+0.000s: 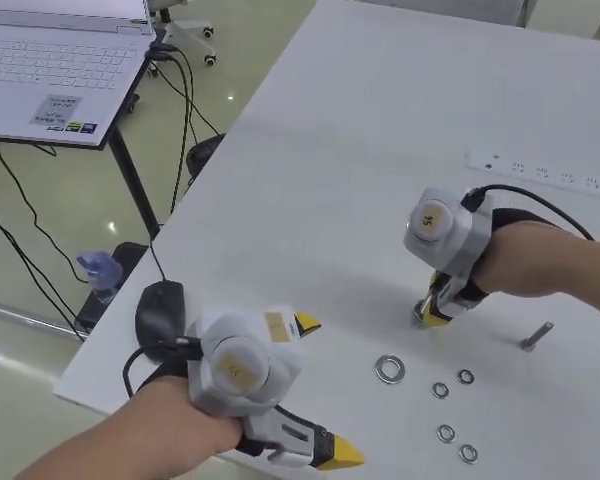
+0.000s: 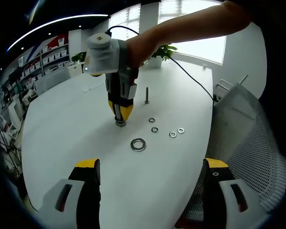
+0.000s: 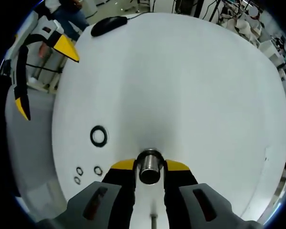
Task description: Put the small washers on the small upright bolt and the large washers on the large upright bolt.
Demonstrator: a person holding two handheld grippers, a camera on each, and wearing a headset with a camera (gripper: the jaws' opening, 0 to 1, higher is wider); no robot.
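The right hand-held gripper (image 1: pixel 432 318) points down at the bench (image 1: pixel 380 150), its jaws closed on the big bolt (image 3: pixel 149 168). The bolt's lower end sits at or just above the surface. The left hand-held gripper (image 2: pixel 151 164) hovers at the near left with its jaws spread wide and nothing between them.

The big washer (image 1: pixel 389 369) lies flat just near of the held bolt. Four small washers (image 1: pixel 440 390) are scattered to the near right of it. The small bolt (image 1: pixel 537 335) stands on its own further right, apart from everything else.

Main risk: the big bolt probably rests on a narrow head. If the jaws open while it leans, or drag on it as they part, it could topple and roll into the washers.

The small bolt looks just as unsteady. A sleeve or gripper passing over it to reach the washers could knock it down.

The washers are thin and flat on a smooth bench. Jaws closing on one may skate it away or flick it out, perhaps off the near edge.

The small washers lie close together, so a loose pinch could catch two or nudge a neighbour.
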